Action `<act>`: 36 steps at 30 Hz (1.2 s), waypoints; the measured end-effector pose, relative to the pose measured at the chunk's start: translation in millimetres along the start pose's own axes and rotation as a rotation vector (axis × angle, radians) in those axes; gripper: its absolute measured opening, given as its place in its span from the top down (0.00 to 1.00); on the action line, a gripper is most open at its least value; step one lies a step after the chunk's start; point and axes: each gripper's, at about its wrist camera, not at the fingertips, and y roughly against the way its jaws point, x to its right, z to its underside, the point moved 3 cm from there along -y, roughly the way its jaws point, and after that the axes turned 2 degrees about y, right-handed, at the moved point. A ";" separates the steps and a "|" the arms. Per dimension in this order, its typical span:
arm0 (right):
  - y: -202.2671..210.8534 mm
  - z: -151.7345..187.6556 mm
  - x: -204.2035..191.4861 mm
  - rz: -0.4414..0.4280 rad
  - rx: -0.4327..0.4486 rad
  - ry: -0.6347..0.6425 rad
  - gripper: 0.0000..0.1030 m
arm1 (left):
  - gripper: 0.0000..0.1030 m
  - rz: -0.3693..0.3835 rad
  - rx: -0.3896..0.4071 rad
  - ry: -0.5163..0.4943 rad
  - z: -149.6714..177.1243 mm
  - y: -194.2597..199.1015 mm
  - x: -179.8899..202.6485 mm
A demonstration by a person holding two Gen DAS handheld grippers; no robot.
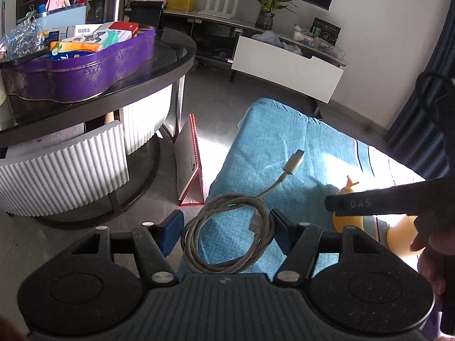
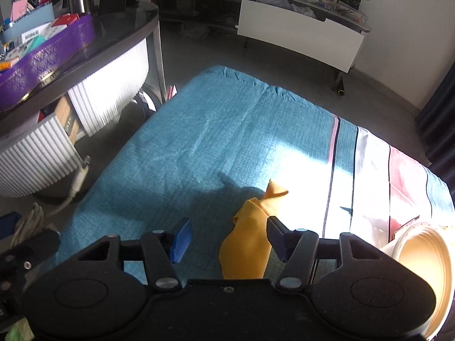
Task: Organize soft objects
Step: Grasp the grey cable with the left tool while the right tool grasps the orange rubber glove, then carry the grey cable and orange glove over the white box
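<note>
A coiled white charging cable (image 1: 227,236) sits between the blue pads of my left gripper (image 1: 226,231), whose jaws stand wide apart; whether the coil rests on the blue cloth (image 1: 273,147) or hangs is unclear. Its plug end (image 1: 294,163) points away over the cloth and also shows at the left of the right wrist view (image 2: 81,176). A yellow soft cloth (image 2: 250,244) lies on the blue cloth (image 2: 227,130), close to the right pad of my open right gripper (image 2: 227,240). The same yellow item (image 1: 345,213) shows in the left view, partly behind the right gripper's body.
A round dark table (image 1: 159,65) with white ribbed sides stands to the left, holding a purple tin (image 1: 85,68) full of boxes. A red-edged calendar (image 1: 190,164) stands on the floor. A white TV cabinet (image 1: 287,68) lines the far wall. A paper bowl (image 2: 423,258) lies at right.
</note>
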 end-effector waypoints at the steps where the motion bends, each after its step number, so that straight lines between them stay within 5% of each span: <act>1: -5.8 2.4 1.5 0.008 -0.017 -0.003 0.34 | 0.35 0.002 0.000 0.000 -0.1 0.9 0.0; 5: -21.4 9.6 7.2 -0.012 -0.058 -0.013 0.39 | 0.35 0.009 0.007 -0.012 0.4 1.9 4.4; 7: -21.3 9.2 9.0 -0.037 -0.057 -0.020 0.64 | 0.35 0.017 0.011 -0.016 1.2 0.5 5.6; 8: -18.5 8.6 9.0 -0.023 -0.046 -0.014 0.92 | 0.35 0.019 0.013 -0.020 1.2 0.3 6.9; 9: -14.5 8.7 10.2 -0.024 -0.030 -0.019 0.96 | 0.35 0.021 0.015 -0.025 1.5 0.3 8.3; 22: 115.0 38.5 34.8 -0.163 0.232 -0.077 0.96 | 0.35 0.055 0.061 -0.078 1.0 25.9 44.0; 36: 196.5 68.8 90.8 -0.110 0.374 -0.154 0.96 | 0.35 0.092 0.144 -0.155 -10.9 73.6 107.3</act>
